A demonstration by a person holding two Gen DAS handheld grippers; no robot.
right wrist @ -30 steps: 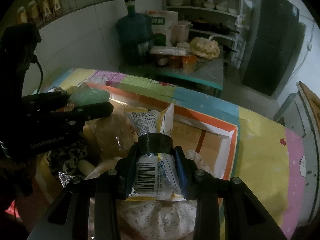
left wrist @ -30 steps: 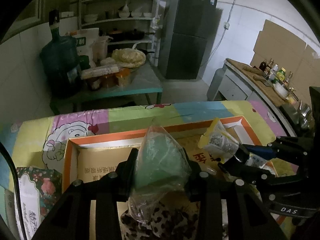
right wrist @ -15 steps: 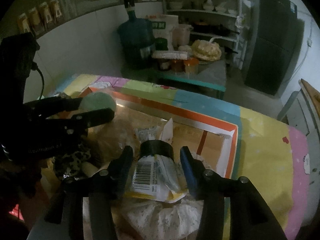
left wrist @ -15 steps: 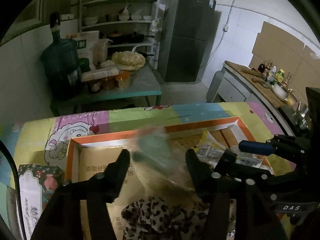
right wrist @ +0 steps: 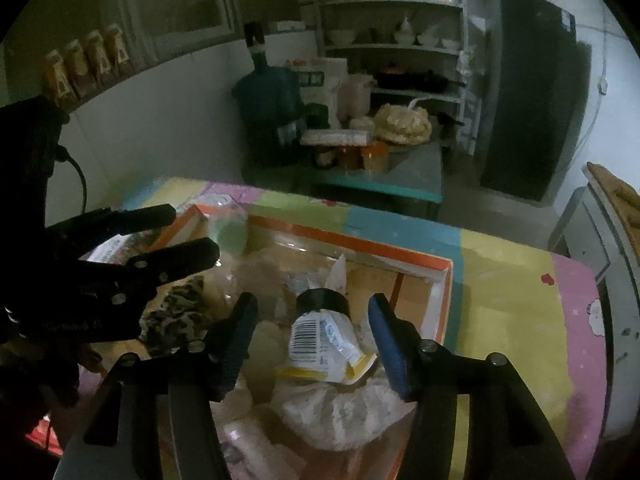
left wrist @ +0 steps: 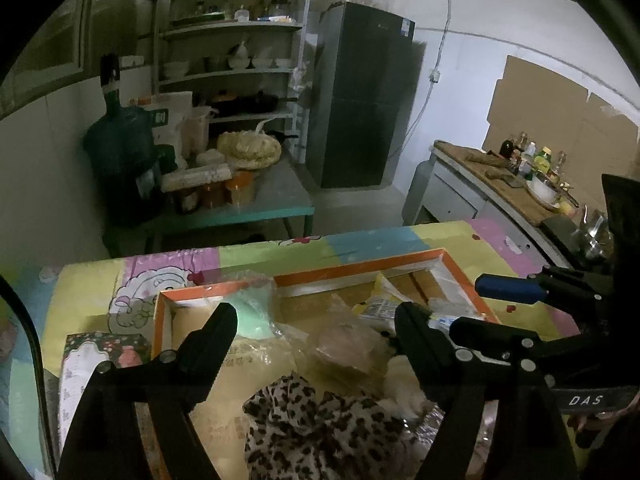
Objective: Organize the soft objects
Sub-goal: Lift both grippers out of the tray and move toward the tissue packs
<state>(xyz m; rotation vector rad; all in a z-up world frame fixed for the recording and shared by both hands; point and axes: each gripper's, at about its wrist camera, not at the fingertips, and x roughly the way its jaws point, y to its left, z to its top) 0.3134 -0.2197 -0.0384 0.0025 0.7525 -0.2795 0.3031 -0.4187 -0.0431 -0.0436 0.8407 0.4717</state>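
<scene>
Both grippers point down, side by side. The left gripper is opening wide; the right gripper is opening too, apparently gripping nothing.

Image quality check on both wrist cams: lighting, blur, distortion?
Left wrist view: dim room light, strong fisheye curve with black corners; the leopard-print cloth and fridge read fairly sharp, the left gripper is a dark silhouette. Right wrist view: darker and softer; the barcoded packet is readable, the shelves slightly smeared, the box rim bent by the lens.
</scene>
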